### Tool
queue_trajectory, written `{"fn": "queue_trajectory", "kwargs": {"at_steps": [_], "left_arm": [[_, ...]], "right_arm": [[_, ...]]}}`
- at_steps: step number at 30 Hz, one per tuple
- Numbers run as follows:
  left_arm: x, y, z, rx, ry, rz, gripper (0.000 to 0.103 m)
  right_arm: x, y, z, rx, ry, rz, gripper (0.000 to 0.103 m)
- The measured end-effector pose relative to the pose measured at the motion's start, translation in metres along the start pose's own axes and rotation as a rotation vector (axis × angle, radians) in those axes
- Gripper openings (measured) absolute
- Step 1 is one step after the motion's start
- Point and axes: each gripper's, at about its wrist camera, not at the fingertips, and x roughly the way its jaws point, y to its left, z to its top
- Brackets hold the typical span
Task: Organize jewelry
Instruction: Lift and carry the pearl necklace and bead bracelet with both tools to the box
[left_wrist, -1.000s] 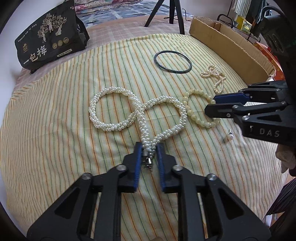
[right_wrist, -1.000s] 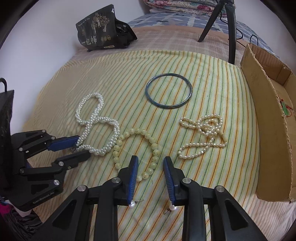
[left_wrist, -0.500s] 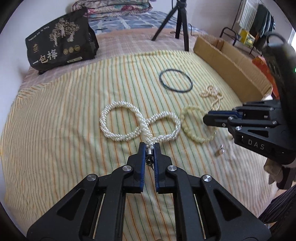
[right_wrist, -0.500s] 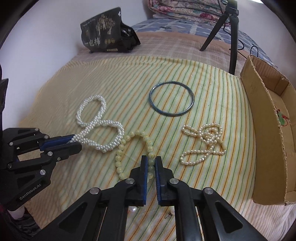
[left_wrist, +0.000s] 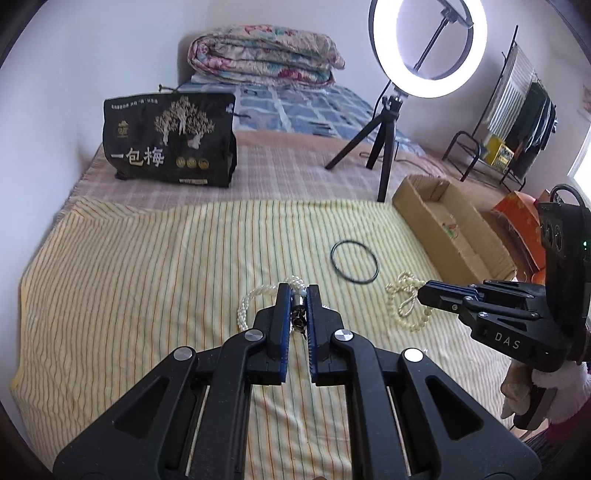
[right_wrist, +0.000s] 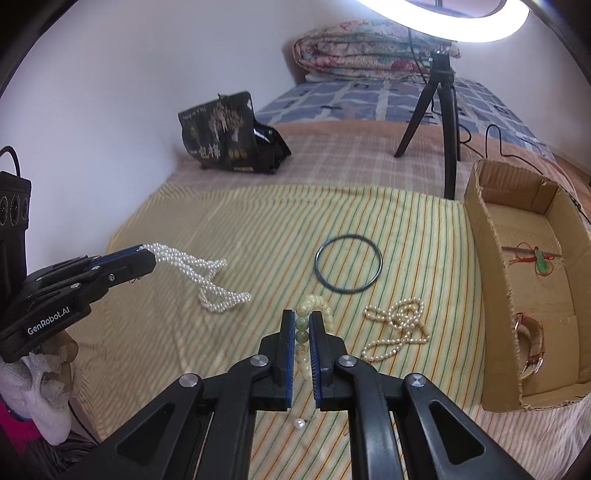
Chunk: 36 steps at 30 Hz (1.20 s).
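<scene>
Right wrist: bead bracelet (right_wrist: 302, 334) inside right gripper (right_wrist: 302, 318)

The white pearl rope (right_wrist: 207, 277) hangs lifted by its clasp end; the pale bead bracelet (right_wrist: 308, 332) dangles clamped, off the striped cloth.

Bead bracelet (right_wrist: 303, 325) between clamped right tongs (right_wrist: 302, 328)

A glaring ring light (left_wrist: 428, 48) brightens both sharp fisheye views, edges bowed, corners perhaps vignetted.
</scene>
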Motion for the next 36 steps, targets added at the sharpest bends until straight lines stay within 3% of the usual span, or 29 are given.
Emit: {"fn": "queue_trajectory", "kwargs": {"at_steps": [14,27,36], "left_arm": [[-0.032,-0.018,0.026,-0.002,-0.108,-0.037,0.006],[-0.045,-0.072,0.057,0.041,-0.175,-0.112,0.005],[-0.040,-0.124,0.083,0.135,-0.194,-0.143,0.005]], "right_arm": [[-0.067,-0.023,0.013,0.033,-0.142,-0.025,0.005],[-0.111,-0.076,0.005,0.117,-0.203,-0.090,0.005],[-0.130,-0.112,-0.007,0.148,-0.202,-0.135,0.005]]}}
